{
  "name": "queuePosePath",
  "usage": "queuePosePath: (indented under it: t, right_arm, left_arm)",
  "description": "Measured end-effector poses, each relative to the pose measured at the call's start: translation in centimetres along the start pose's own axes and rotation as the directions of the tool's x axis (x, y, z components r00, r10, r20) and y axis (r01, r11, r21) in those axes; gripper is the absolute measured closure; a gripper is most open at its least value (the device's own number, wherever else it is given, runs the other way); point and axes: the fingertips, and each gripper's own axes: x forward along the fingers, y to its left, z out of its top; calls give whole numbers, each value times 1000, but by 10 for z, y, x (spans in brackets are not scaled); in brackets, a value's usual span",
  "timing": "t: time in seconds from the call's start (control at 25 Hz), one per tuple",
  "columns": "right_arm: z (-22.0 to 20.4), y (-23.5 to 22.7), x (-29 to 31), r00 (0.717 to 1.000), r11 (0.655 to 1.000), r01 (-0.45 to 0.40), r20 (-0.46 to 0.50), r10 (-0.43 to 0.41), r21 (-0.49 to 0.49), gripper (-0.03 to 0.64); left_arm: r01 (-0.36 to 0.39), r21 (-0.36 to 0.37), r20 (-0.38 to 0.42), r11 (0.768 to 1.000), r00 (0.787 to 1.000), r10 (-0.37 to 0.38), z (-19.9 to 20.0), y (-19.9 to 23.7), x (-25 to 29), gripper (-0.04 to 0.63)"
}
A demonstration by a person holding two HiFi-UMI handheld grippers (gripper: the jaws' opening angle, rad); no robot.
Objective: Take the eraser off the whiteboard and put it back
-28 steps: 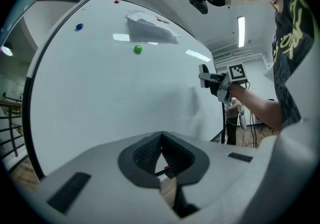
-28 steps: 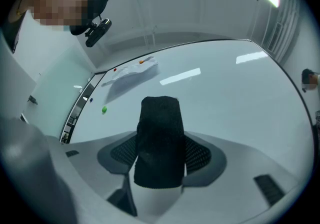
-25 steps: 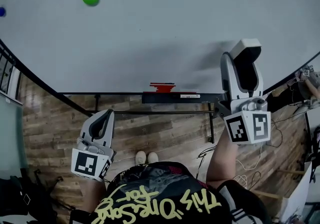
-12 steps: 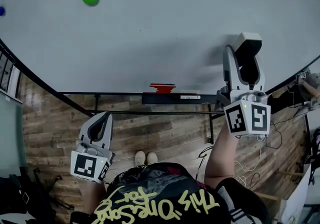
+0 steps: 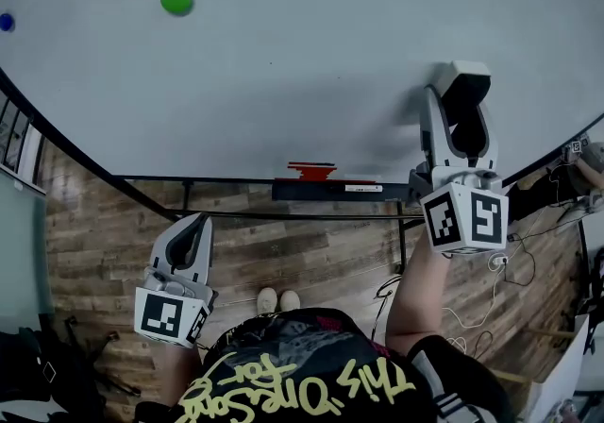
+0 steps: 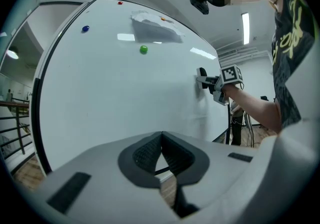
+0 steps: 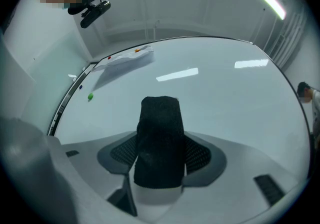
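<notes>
The eraser [image 5: 464, 119], a white block with a black felt face, stands between the jaws of my right gripper [image 5: 461, 95], which is shut on it. In the right gripper view the eraser [image 7: 159, 140] sticks out past the jaws toward the whiteboard [image 7: 225, 103]. From the left gripper view the eraser [image 6: 201, 75] sits at the board's surface; I cannot tell whether it touches. My left gripper [image 5: 192, 234] hangs low over the floor, away from the board. Its jaws are shut with nothing in them [image 6: 161, 154].
A green magnet [image 5: 176, 0] and a blue magnet [image 5: 6, 22] stick to the board at upper left. A paper sheet [image 6: 152, 24] hangs higher up. The board's tray [image 5: 340, 190] carries a red marker [image 5: 310, 168]. Cables [image 5: 472, 303] lie on the wood floor at right.
My right gripper has carried the eraser a little farther up along the board, then held nearly still. The left gripper has dropped slightly.
</notes>
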Motion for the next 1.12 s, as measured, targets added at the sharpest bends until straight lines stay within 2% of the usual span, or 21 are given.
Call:
queuePosePath:
  t: [0.32, 0.48, 0.84, 1.12]
  right_arm:
    - [0, -1, 5, 1000, 1000, 14, -8, -14, -13, 359]
    - [-1, -1, 7, 999, 999, 26, -20, -27, -27, 359]
    - [-2, 0, 9, 997, 997, 63, -46, -65, -43, 359]
    - [-4, -1, 10, 994, 996, 71, -75, -75, -52, 359]
  left_arm:
    - [20, 7, 2, 1000, 1000, -20, 1, -2, 6, 588]
    - [15, -32, 7, 999, 1000, -15, 6, -2, 10, 588]
    - [32, 6, 9, 999, 999, -32, 2, 0, 10, 588]
    - [38, -10, 18, 999, 999, -37, 3, -1, 13, 588]
